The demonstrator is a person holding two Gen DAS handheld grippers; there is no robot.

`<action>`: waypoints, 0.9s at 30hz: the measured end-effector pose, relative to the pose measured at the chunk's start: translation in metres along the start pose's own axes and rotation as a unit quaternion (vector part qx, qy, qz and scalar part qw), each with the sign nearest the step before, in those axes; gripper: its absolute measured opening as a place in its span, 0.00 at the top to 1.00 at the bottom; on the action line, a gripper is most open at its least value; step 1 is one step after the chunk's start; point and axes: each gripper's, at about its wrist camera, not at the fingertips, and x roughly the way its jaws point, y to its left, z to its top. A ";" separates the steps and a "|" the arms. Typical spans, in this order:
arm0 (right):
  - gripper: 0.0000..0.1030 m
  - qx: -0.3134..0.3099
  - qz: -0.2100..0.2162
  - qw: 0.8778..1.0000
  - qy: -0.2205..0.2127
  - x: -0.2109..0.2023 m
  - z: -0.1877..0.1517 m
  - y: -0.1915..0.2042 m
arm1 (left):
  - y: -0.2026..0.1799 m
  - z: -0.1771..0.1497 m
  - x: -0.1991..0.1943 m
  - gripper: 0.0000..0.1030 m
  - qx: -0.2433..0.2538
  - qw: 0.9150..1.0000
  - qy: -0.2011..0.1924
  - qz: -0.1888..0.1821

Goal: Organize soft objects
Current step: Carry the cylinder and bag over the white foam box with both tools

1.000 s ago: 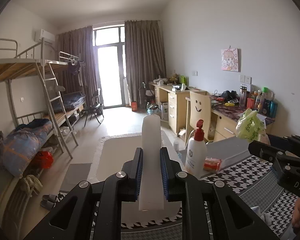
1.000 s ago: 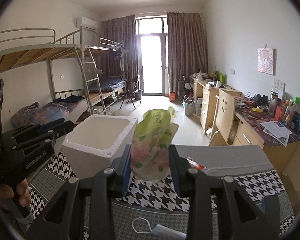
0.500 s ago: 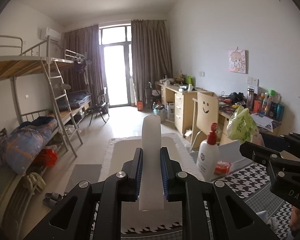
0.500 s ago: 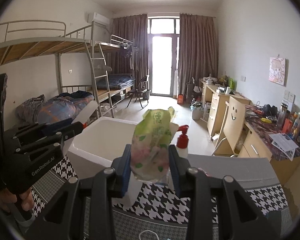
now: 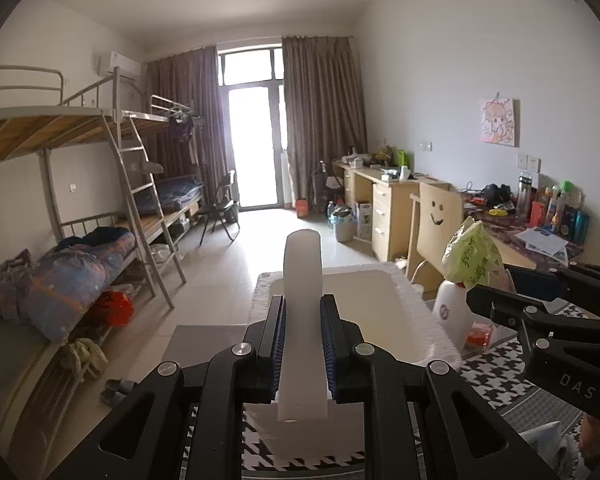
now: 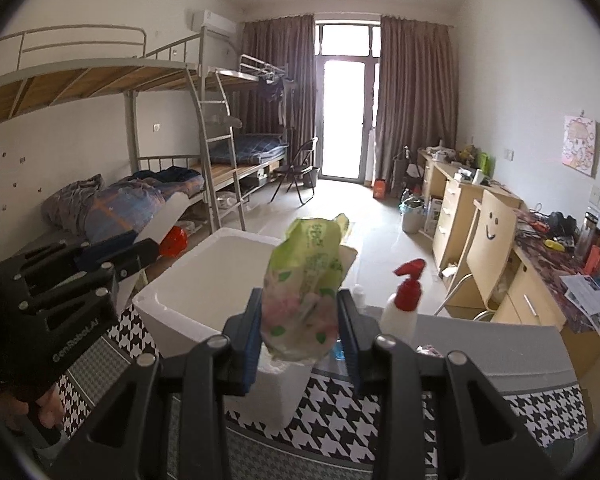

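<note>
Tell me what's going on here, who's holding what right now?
A person holds a gripper in each hand over a houndstooth table. The left gripper is shut on a white foam strip; the right gripper is shut on a green tissue pack. Both hover by the open white foam box; nothing has been dropped in yet.

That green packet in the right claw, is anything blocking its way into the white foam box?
Nothing visible does. The green packet, clamped in the right claw, hangs at the near edge of the open white foam box, whose inside looks bare. The red-capped pump bottle stands off to the box's right, out of the way.
</note>
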 end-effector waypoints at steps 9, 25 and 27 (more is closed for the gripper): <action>0.61 -0.014 0.011 1.000 0.010 0.018 0.006 0.010 | 0.011 -0.001 0.000 0.82 -0.005 1.000 0.004 0.010; 0.61 -0.019 0.043 0.998 0.050 0.052 0.015 0.020 | 0.030 -0.009 -0.004 0.82 -0.018 0.999 0.013 0.034; 0.61 -0.019 0.046 0.997 0.055 0.055 0.016 0.021 | 0.032 -0.009 -0.003 0.82 -0.022 0.999 0.014 0.036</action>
